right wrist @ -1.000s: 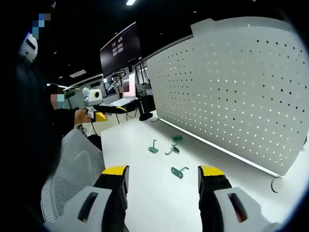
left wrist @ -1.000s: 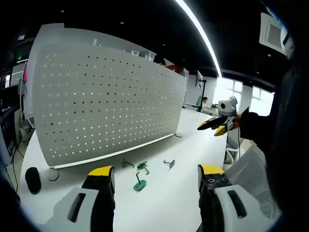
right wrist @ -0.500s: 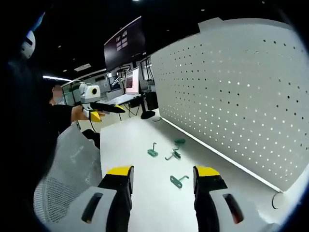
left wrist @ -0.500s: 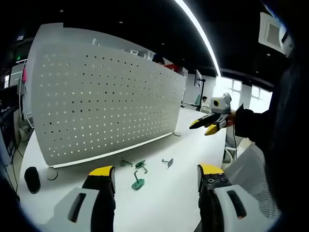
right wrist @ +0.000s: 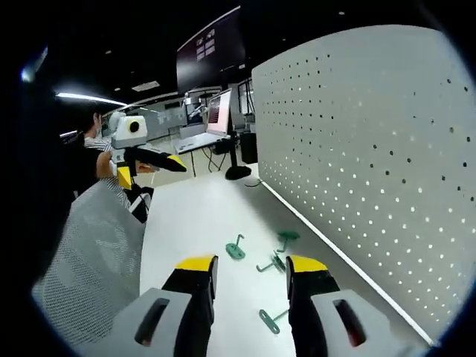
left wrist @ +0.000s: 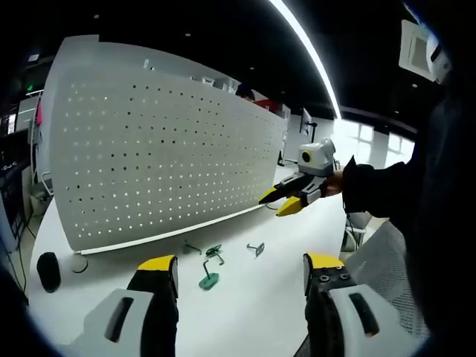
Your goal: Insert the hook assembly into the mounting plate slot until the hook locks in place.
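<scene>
**Hooks lie on the table at the pegboard's foot; both grippers empty**

A white pegboard (left wrist: 163, 156) stands upright along the far edge of a white table (left wrist: 253, 297). In front of its lower edge lie several small green hooks (left wrist: 210, 279), all flat on the tabletop and none in the board.

In the left gripper view, the nearest hook has its flat base toward the camera and its stem running away toward the pegboard. Two more (left wrist: 216, 253) sit just beyond it, closer to the board, and a fourth (left wrist: 257, 248) lies to their right.

The left gripper (left wrist: 236, 269) hovers over the table on the near side of the hooks, its jaws wide apart and holding nothing. The right gripper (left wrist: 282, 202) comes in from the right, above the table and short of the pegboard, tips aimed at the board; its jaws stand apart and empty.

In the right gripper view, one hook (right wrist: 269, 320) lies between the jaws' tips, its long axis slanting toward the pegboard (right wrist: 372, 163). A black puck (left wrist: 47, 271) rests by the board's left end.
</scene>
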Tool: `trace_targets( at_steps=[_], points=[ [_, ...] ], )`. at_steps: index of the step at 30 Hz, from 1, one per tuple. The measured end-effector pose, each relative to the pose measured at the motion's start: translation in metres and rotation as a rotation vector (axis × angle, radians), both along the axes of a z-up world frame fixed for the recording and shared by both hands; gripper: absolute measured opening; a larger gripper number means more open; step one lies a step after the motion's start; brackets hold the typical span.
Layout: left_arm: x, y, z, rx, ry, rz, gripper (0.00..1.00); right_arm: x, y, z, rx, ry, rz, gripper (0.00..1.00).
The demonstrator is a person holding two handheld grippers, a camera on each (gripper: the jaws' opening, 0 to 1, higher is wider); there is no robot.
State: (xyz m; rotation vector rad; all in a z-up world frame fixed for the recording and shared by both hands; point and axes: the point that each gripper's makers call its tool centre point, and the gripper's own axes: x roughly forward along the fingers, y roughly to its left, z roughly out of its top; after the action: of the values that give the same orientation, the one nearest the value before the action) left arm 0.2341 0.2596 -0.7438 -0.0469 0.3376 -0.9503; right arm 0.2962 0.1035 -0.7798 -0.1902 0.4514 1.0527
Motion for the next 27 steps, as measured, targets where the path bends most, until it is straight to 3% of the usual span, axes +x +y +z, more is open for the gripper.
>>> trace_targets(
  at_steps=[11, 16, 27],
  points=[
    [-0.001, -0.005, -0.003, -0.003, 0.007, -0.011, 0.7, 0.027, 0.025, -0.033, -0.081, 0.004, 0.009, 0.26],
    [-0.002, -0.007, -0.005, -0.005, 0.014, -0.015, 0.69, 0.038, 0.03, -0.054, -0.151, 0.006, 0.001, 0.2],
    [-0.004, -0.008, -0.011, 0.001, 0.035, -0.021, 0.67, 0.059, 0.044, -0.074, -0.219, 0.012, 0.016, 0.13]
  ],
)
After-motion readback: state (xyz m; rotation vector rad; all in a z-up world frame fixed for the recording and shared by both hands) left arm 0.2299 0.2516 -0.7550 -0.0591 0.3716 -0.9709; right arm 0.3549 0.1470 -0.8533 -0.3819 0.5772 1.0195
